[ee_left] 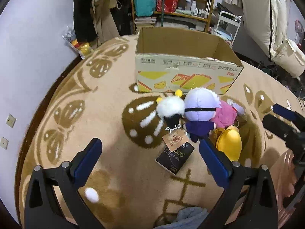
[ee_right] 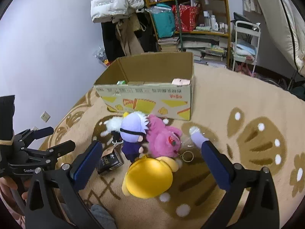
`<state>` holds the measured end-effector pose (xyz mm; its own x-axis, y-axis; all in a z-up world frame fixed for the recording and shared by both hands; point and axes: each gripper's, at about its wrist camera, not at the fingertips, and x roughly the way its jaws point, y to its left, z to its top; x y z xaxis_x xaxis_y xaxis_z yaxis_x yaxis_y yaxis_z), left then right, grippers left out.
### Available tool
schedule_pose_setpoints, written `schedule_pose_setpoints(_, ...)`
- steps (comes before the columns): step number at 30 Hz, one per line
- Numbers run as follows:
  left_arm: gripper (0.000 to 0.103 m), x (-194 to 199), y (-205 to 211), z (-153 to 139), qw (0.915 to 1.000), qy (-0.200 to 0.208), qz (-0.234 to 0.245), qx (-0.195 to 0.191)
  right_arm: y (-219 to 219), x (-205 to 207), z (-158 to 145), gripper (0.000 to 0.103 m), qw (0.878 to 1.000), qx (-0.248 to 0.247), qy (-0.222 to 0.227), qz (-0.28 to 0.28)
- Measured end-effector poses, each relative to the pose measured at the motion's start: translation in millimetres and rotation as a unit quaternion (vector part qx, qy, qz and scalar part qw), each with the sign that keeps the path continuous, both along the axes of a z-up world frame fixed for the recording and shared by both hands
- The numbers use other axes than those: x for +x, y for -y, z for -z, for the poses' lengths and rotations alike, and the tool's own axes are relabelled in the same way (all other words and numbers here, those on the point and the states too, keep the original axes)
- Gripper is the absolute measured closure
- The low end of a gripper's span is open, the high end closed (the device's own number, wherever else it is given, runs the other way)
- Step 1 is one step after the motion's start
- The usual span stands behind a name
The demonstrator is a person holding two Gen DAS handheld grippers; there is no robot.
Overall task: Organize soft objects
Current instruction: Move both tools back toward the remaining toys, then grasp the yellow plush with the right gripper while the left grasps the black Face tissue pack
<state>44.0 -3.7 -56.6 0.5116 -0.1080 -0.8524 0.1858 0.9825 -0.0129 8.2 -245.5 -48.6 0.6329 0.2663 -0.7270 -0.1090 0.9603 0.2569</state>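
A pile of soft toys lies on the beige blanket in front of an open cardboard box [ee_left: 183, 74] [ee_right: 146, 99]. It holds a white fluffy toy [ee_left: 170, 106] [ee_right: 114, 124], a lilac-headed doll with a black eye band [ee_left: 198, 105] [ee_right: 133, 129], a pink plush [ee_left: 225, 114] [ee_right: 162, 139] and a yellow round plush [ee_left: 229, 145] [ee_right: 150, 177]. My left gripper [ee_left: 150, 148] is open and empty, just short of the pile. My right gripper [ee_right: 150, 152] is open and empty, its fingers either side of the yellow plush. The right gripper also shows in the left wrist view [ee_left: 274, 114], and the left gripper shows in the right wrist view [ee_right: 57, 139].
A small black carton [ee_left: 174, 156] [ee_right: 109, 162] and a paper tag [ee_left: 175, 138] lie beside the toys. The box holds a few small items [ee_right: 181, 81]. Shelves [ee_right: 190, 19], hanging clothes [ee_right: 118, 2] and a white cart [ee_right: 246, 43] stand behind the bed.
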Motion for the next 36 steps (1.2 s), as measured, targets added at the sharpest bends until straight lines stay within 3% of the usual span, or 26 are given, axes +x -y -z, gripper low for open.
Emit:
schedule_pose_setpoints(10,0.002,19,5,26,0.9982,-0.056,0.014,-0.017,-12,12,28,0.0,0.999,-0.01,-0.038,-0.014)
schedule_pose_setpoints(36,0.002,42,28,89,0.984,-0.174,0.04,0.003,-17,45,96,0.003,0.985,0.013,-0.169,-0.034)
